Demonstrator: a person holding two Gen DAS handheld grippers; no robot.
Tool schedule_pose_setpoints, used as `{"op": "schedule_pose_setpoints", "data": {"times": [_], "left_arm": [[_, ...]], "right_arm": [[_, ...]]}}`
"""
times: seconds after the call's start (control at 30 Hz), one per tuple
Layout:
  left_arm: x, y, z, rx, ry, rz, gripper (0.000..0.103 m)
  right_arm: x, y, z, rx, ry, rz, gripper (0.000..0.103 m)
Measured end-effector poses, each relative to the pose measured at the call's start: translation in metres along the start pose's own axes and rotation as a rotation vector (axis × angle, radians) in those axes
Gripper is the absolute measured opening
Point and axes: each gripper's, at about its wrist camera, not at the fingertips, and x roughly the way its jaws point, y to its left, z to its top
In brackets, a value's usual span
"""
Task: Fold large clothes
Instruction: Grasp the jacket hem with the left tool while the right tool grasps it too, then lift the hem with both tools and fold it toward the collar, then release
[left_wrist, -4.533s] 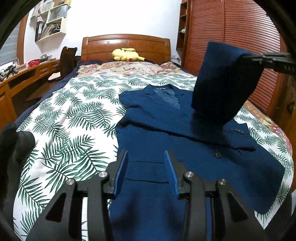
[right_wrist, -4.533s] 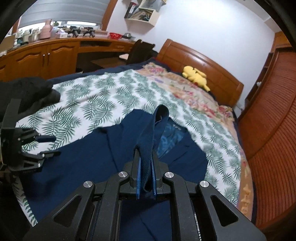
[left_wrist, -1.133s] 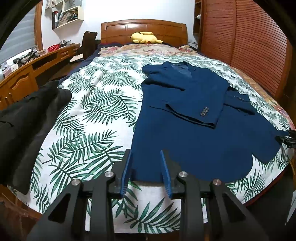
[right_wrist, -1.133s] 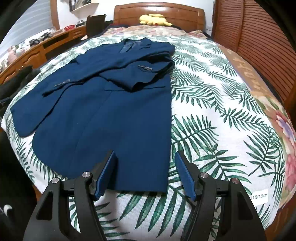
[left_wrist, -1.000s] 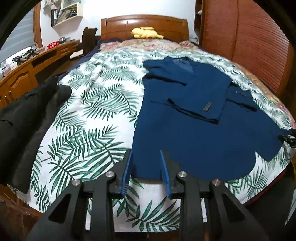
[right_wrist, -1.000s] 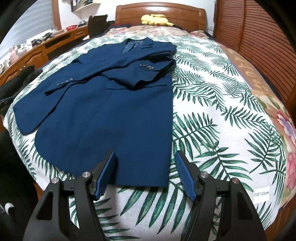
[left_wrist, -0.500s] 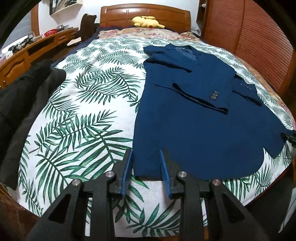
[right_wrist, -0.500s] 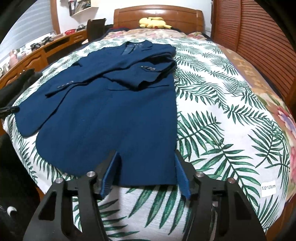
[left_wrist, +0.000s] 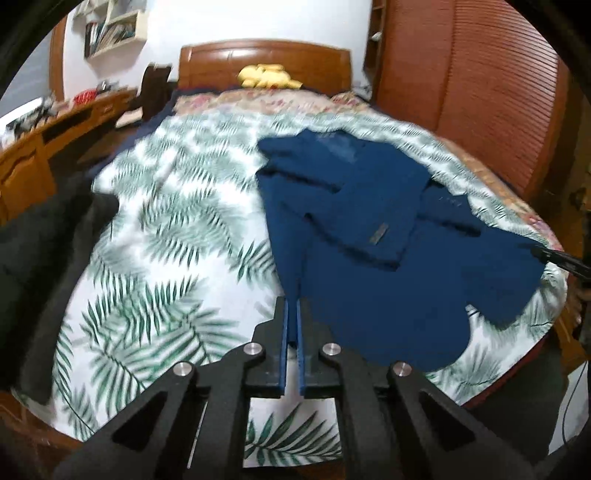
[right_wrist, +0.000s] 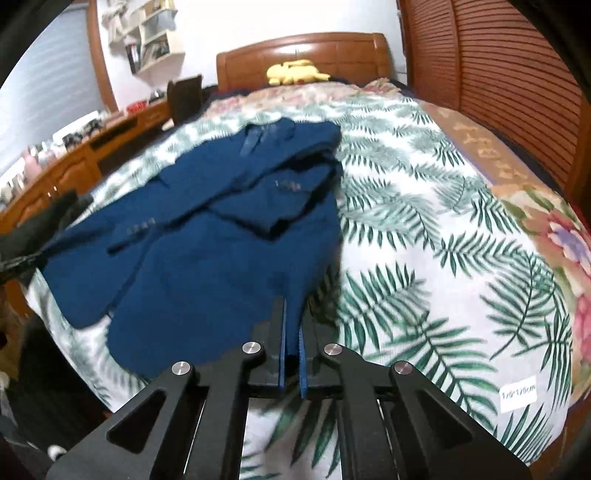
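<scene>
Here both tongs, left tongs (left_wrist: 291, 314) and right tongs (right_wrist: 293, 314), clenched on blurred jacket (left_wrist: 388, 280) hem corners.

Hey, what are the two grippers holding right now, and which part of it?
Both hold the blue jacket by its bottom hem: the left gripper pinches one hem corner, the right gripper the other.

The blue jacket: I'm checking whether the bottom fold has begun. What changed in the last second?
Both grippers closed on the blue jacket's hem: left gripper at one bottom corner, right gripper at the other, and the corners lift. The folded sleeves, palm-print bedspread and yellow plush stayed.
</scene>
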Motion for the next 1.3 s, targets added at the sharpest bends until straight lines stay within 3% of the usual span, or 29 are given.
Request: {"op": "schedule_pose_setpoints", "data": {"times": [0.3,0.37,0.4,0.43,0.5,0.6,0.7,0.83,1.1,1.3], "left_arm": [[-0.011,-0.014,0.013,0.052,-0.017,0.006,0.001],[-0.006,-0.013,0.011,0.050,-0.005,0.013,0.001],[-0.003,-0.011,0.009,0.046,0.003,0.016,0.001],[0.000,-0.010,0.008,0.042,0.009,0.018,0.001],[0.005,-0.007,0.005,0.034,0.022,0.021,0.001],[0.011,-0.004,0.001,0.028,0.037,0.016,0.000],[0.003,-0.011,0.006,0.041,0.017,0.037,0.000],[-0.030,-0.022,0.031,0.056,-0.067,0.020,0.000],[-0.115,-0.055,0.083,0.134,-0.238,-0.027,0.000],[-0.189,-0.064,0.111,0.162,-0.366,-0.044,0.000]], "right_arm": [[0.018,-0.002,-0.009,-0.022,0.094,-0.055,0.004],[0.021,-0.006,-0.015,-0.020,0.112,-0.065,0.009],[0.025,-0.009,-0.018,-0.021,0.133,-0.080,0.018],[0.030,-0.010,-0.020,-0.022,0.154,-0.091,0.034],[0.036,-0.014,-0.026,-0.014,0.172,-0.065,0.046],[0.038,-0.015,-0.026,0.002,0.169,-0.033,0.047],[0.036,-0.004,-0.020,-0.023,0.155,0.035,0.005],[0.010,0.012,0.005,-0.041,0.062,0.067,0.004],[-0.082,0.047,0.075,-0.074,-0.164,0.121,0.000],[-0.159,0.076,0.098,-0.128,-0.302,0.159,0.000]]}}
